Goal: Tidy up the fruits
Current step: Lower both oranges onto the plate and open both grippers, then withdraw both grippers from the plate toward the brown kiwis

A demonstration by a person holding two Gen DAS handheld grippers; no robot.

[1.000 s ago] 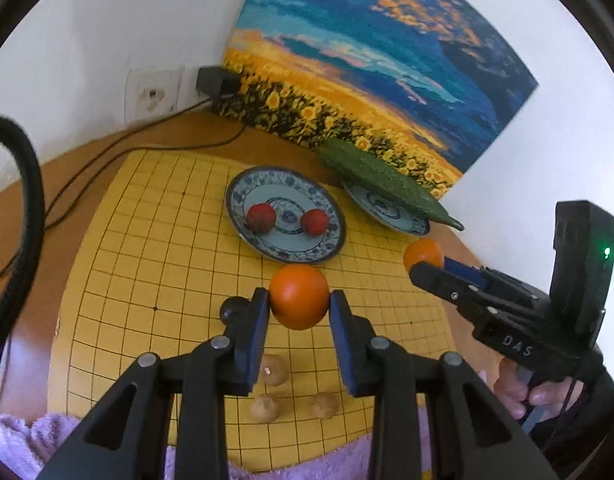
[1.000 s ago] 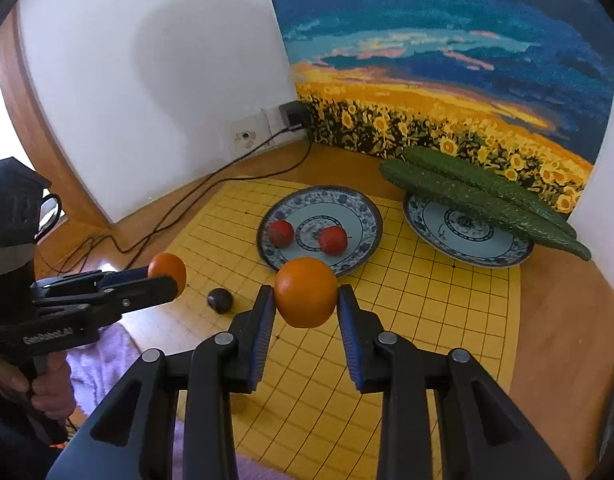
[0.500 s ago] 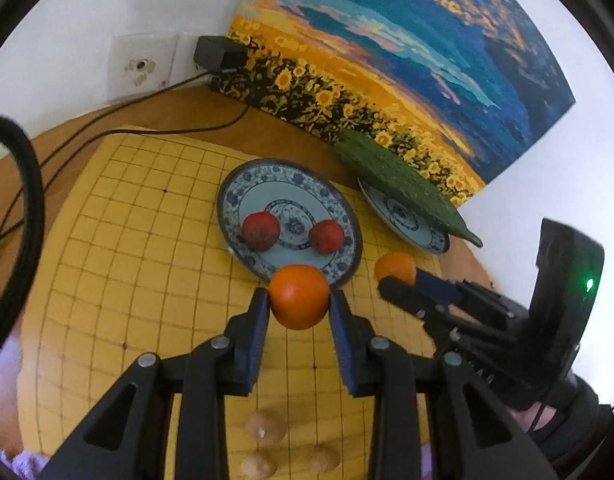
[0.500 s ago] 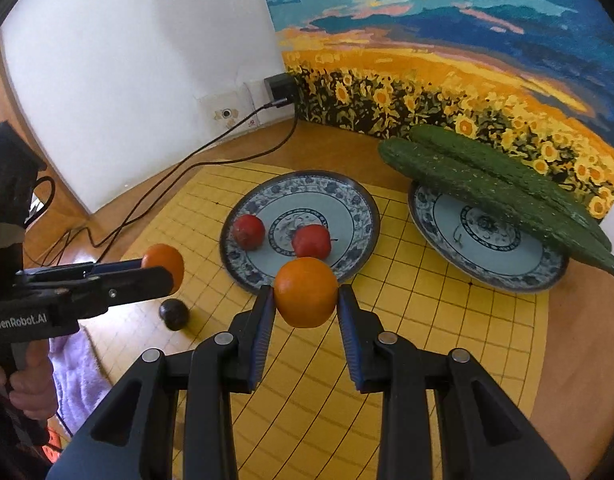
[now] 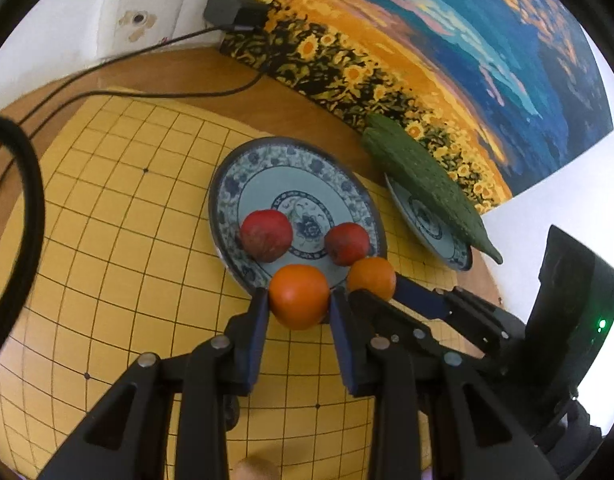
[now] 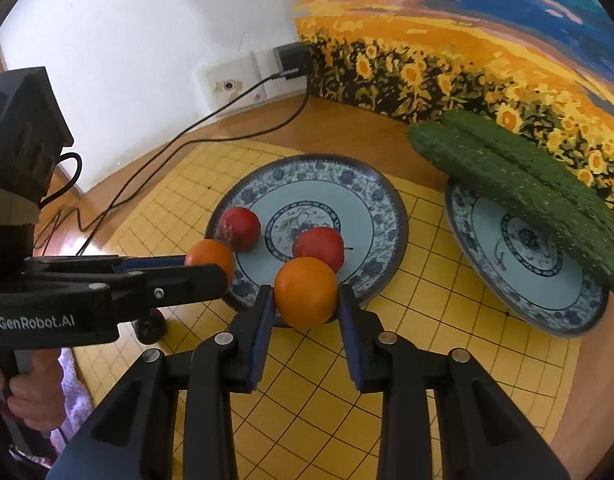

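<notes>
My left gripper (image 5: 299, 304) is shut on an orange (image 5: 299, 295) at the near rim of the blue-patterned plate (image 5: 267, 160). My right gripper (image 6: 305, 300) is shut on a second orange (image 6: 305, 291) beside it, over the same rim (image 6: 391, 208). Each gripper's orange shows in the other view: the right one (image 5: 372, 278), the left one (image 6: 209, 258). Two red fruits (image 5: 266, 235) (image 5: 347, 243) lie on this plate, also in the right wrist view (image 6: 239, 227) (image 6: 318, 245). Two cucumbers (image 6: 519, 188) rest on a second plate (image 6: 547, 280) to the right.
The plates stand on a yellow grid board (image 5: 107, 240) on a wooden table. Black cables (image 6: 211, 120) run to a wall socket (image 6: 231, 84) at the back. A dark round fruit (image 6: 150, 326) lies on the board at the left. A sunflower painting (image 6: 467, 60) leans behind.
Both grippers have moved forward with their oranges, from over the board to the near rim of the left plate, and have come closer together.
</notes>
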